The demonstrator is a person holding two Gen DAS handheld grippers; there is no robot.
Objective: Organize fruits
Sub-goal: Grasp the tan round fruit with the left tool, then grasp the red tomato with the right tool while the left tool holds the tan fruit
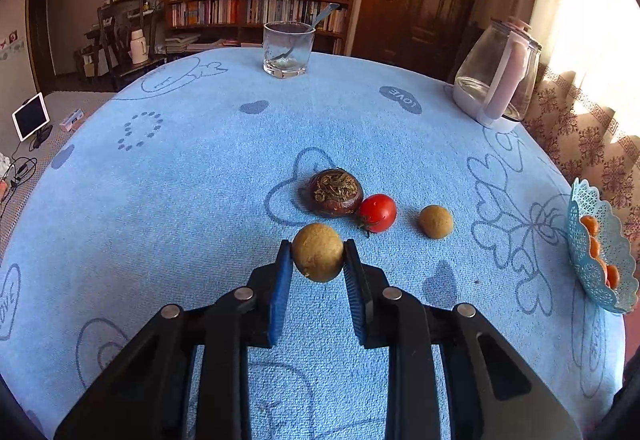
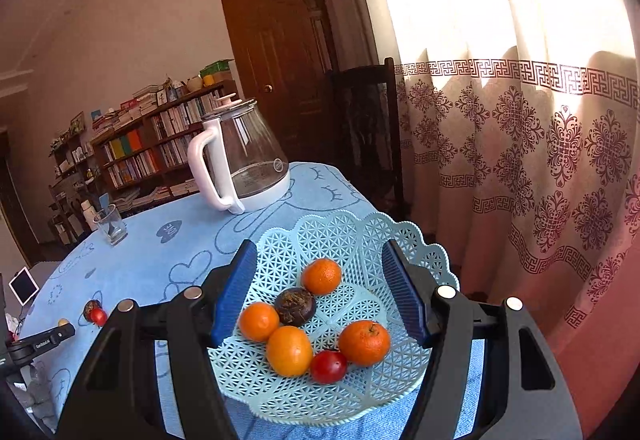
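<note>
A: We see the table (image 1: 168, 200), blue cloth bare on its left half; the kettle (image 1: 496, 80) and the glass (image 1: 288, 50) stand near its far edge.

B: The basket (image 2: 340, 236) sits by the curtain-side edge; our right hand-held gripper (image 2: 320, 292) hangs above it, parted, empty.

A: Our left hand-held gripper (image 1: 318, 260) is clamped on the brown fruit (image 1: 317, 258), near the tomato (image 1: 378, 212).
</note>
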